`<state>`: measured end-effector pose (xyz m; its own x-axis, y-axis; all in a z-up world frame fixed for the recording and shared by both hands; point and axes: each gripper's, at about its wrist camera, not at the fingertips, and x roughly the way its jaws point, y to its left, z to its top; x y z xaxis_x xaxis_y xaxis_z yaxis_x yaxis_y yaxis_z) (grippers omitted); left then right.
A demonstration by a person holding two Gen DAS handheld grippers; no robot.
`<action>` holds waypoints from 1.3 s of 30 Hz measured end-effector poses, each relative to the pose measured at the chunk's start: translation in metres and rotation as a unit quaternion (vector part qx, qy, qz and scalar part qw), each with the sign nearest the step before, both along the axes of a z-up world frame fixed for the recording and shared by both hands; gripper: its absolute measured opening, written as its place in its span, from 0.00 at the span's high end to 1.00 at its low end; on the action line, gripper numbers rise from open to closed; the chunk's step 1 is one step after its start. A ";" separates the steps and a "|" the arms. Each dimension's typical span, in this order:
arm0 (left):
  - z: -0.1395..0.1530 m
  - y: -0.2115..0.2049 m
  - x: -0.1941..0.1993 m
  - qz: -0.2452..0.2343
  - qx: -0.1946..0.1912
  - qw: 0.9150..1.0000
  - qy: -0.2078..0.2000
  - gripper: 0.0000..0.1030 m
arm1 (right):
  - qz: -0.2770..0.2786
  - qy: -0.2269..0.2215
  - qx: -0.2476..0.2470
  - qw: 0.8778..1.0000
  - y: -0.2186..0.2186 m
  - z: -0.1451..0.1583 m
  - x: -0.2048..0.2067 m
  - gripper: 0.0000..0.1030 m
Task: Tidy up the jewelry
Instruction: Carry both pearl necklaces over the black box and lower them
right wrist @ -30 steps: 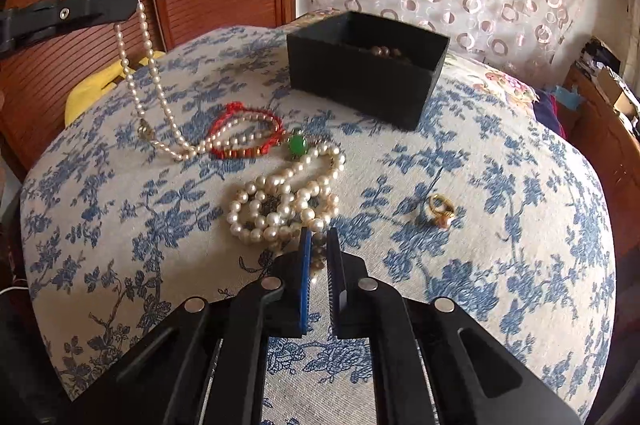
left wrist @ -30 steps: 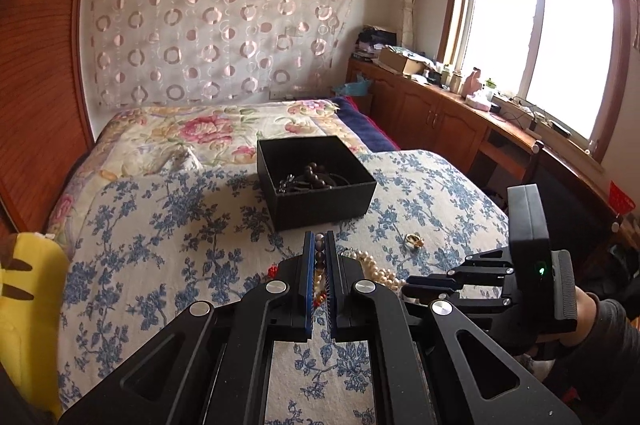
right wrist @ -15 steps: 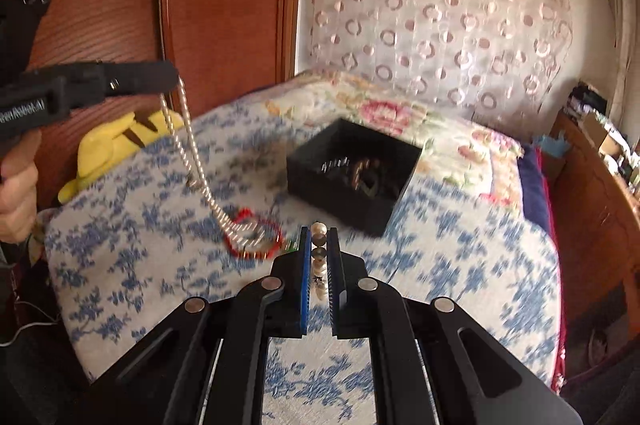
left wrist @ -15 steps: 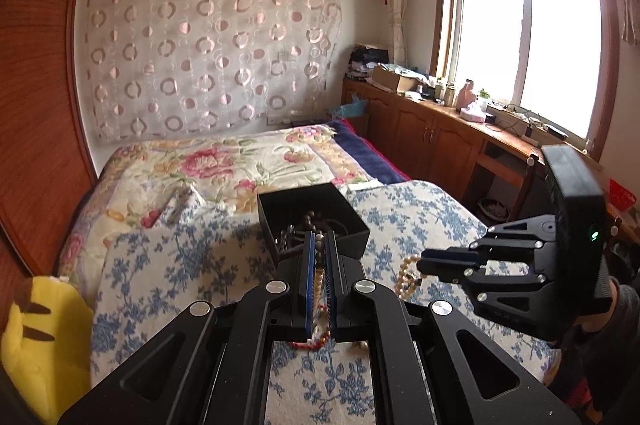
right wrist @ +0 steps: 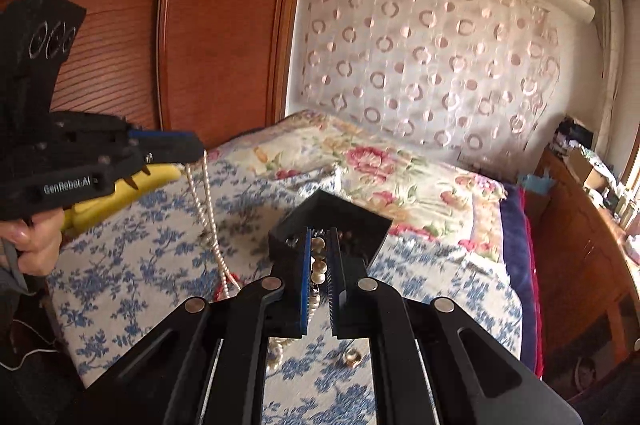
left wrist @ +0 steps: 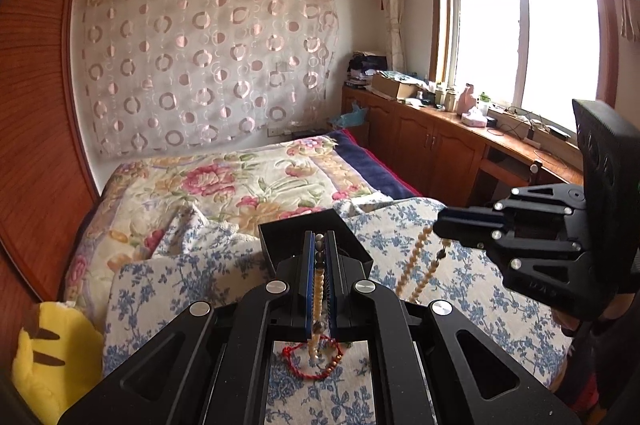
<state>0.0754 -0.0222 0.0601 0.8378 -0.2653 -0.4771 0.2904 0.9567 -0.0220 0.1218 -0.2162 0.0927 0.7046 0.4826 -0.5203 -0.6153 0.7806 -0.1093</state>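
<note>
My left gripper (left wrist: pixel 319 245) is shut on a thin pearl strand (left wrist: pixel 318 289) that hangs down to a red cord bracelet (left wrist: pixel 312 365) on the bed. In the right wrist view this gripper (right wrist: pixel 192 149) holds the strand (right wrist: pixel 208 209) high above the bed. My right gripper (right wrist: pixel 319 253) is shut on a large-pearl necklace (right wrist: pixel 319 267); in the left wrist view the gripper (left wrist: pixel 440 225) holds the necklace (left wrist: pixel 418 265) dangling. A black jewelry box (right wrist: pixel 352 221) sits on the bed just beyond both grippers, also in the left wrist view (left wrist: pixel 288 233).
A gold ring (right wrist: pixel 352 357) lies on the blue-flowered bedspread (right wrist: pixel 140 245). A yellow plush toy (left wrist: pixel 52 357) sits at the bed's left edge. A wooden wardrobe (right wrist: pixel 200 25) stands left, and a wooden cabinet (left wrist: pixel 440 141) runs under the window.
Both grippers have risen well above the bed, lifting their pearl strands off the bedspread. The left strand now drags the red bracelet's end; the box appears lower and partly hidden behind the fingers.
</note>
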 end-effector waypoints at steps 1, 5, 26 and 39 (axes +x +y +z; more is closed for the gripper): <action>0.001 0.000 0.002 0.001 0.001 1.000 0.000 0.96 | -0.001 -0.004 0.000 1.000 0.000 0.003 0.001 0.92; 0.002 0.001 0.008 0.004 0.003 1.000 0.001 0.96 | -0.009 -0.016 0.005 1.000 -0.002 0.016 0.011 0.92; 0.023 -0.007 0.041 0.018 0.026 0.999 -0.013 0.96 | -0.044 -0.061 0.011 0.997 0.011 0.065 0.088 0.92; 0.044 -0.016 0.065 0.020 0.036 0.999 -0.029 0.96 | -0.053 -0.036 0.020 0.998 0.022 0.061 0.133 0.92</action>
